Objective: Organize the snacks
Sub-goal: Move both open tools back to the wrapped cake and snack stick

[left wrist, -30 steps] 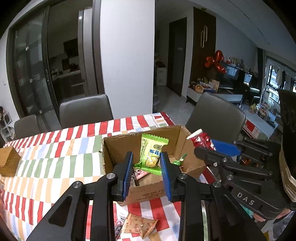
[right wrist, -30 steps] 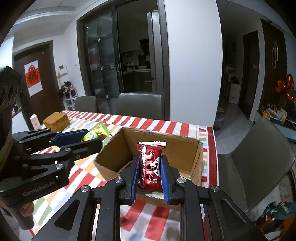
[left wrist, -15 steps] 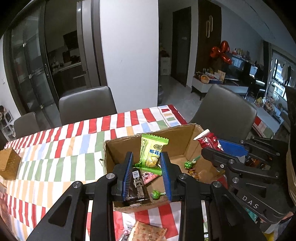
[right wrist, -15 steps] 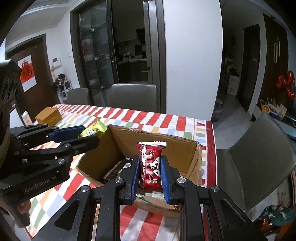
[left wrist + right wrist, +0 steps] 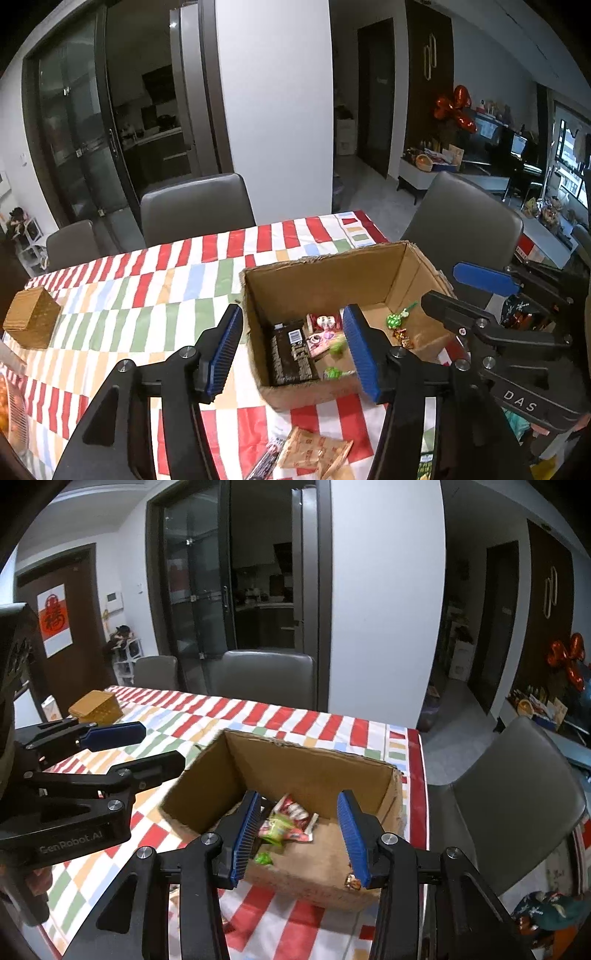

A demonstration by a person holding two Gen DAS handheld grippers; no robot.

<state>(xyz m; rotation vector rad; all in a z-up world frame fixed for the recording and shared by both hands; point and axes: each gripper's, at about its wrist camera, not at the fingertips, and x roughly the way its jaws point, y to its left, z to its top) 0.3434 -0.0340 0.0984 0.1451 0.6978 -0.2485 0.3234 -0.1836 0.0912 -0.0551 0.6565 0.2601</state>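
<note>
Cardboard box (image 5: 325, 273) on the table (image 5: 147, 295) now holds the snacks (image 5: 290, 821), and both my claws, left (image 5: 291, 347) and right (image 5: 295, 834), have just been opening with nothing between them, so I could bump its thin wall and push it aside.

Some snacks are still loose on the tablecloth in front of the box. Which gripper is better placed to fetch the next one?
Left, probably. Both grippers have just opened and hold nothing, but the left gripper has the tan snack packet lying just beneath it, in front of the cardboard box. The right gripper shows no loose snack clearly.
</note>
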